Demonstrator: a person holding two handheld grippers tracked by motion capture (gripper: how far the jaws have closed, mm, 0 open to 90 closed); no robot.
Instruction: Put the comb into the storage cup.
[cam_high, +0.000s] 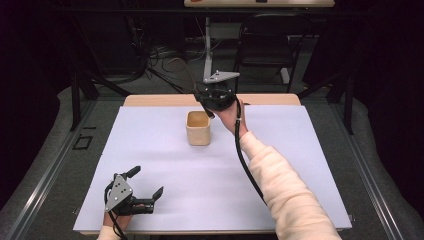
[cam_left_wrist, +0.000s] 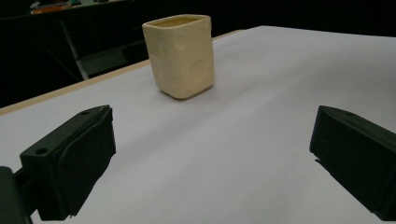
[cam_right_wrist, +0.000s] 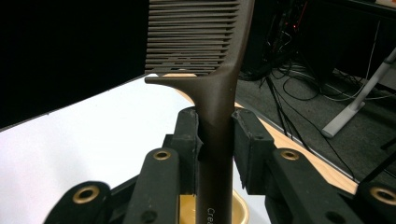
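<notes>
Holding a dark brown comb (cam_right_wrist: 215, 93) by its handle, the right hand-held gripper (cam_high: 216, 98) sits at upper centre of the high view, just past the cream cup (cam_high: 198, 128). In the right gripper view the jaws are pinched on the comb's handle, teeth at the top of the frame, handle running down toward the cup's yellow rim (cam_right_wrist: 236, 205) at the bottom edge. So the comb looks roughly upright over or partly inside the cup; can't tell whether the tip touches the bottom. Cup stands upright on the white surface (cam_high: 150, 165), centre of the high view, a bit toward the top. Left hand-held gripper (cam_high: 146, 190) is at lower left of the high view, jaws spread, holding nothing, low over the surface; its own camera has the cup (cam_left_wrist: 181, 55) upper centre, well apart from both jaws. Step in hand, my read: dropping the comb into the cup, or lifting it out; a single moment doesn't settle which. If placing: lower straight down, keep the handle centred in the opening, release only once it's supported. Risk: the cup is unsupported, so a sideways nudge could tip it.
</notes>
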